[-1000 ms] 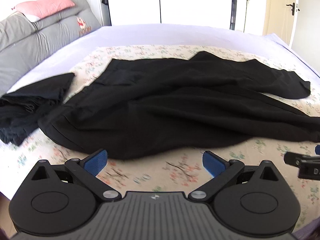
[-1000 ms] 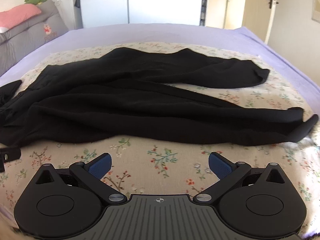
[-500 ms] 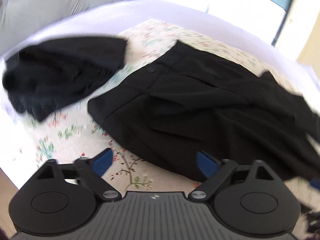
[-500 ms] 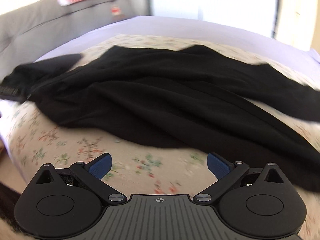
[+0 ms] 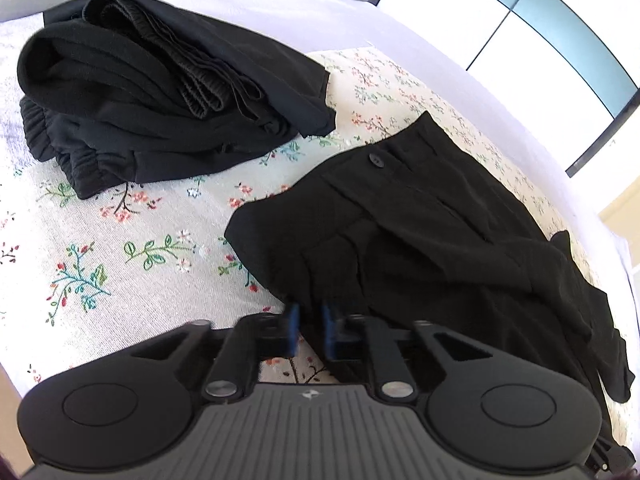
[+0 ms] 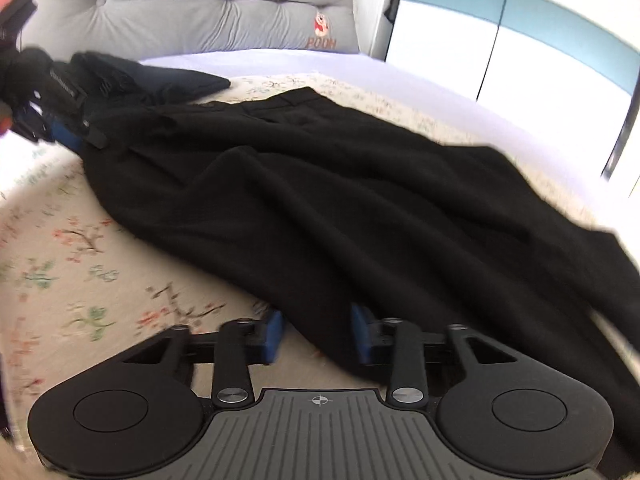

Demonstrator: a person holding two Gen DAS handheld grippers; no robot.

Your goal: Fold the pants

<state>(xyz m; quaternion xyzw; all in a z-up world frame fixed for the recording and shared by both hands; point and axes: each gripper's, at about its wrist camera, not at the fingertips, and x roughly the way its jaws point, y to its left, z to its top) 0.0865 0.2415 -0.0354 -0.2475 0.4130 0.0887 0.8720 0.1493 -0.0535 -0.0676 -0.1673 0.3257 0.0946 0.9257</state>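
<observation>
Black pants (image 5: 420,240) lie spread on the floral bedspread (image 5: 120,248), waistband and button toward the left; they also fill the right wrist view (image 6: 340,200). My left gripper (image 5: 309,332) is nearly closed, its blue pads pinching the near waistband corner of the pants. It also shows at far left in the right wrist view (image 6: 68,136). My right gripper (image 6: 316,336) is partly closed around the near edge of the pants, with a gap still between the pads (image 6: 272,336).
A pile of folded black garments (image 5: 160,88) lies on the bedspread left of the pants. A grey headboard cushion (image 6: 192,16) with a pink pillow stands behind. A wardrobe (image 6: 520,40) stands beyond the bed.
Both grippers moved left toward the waistband end and dropped to the pants' near edge. Both went from wide open to closing; the left one now pinches the waistband corner.
</observation>
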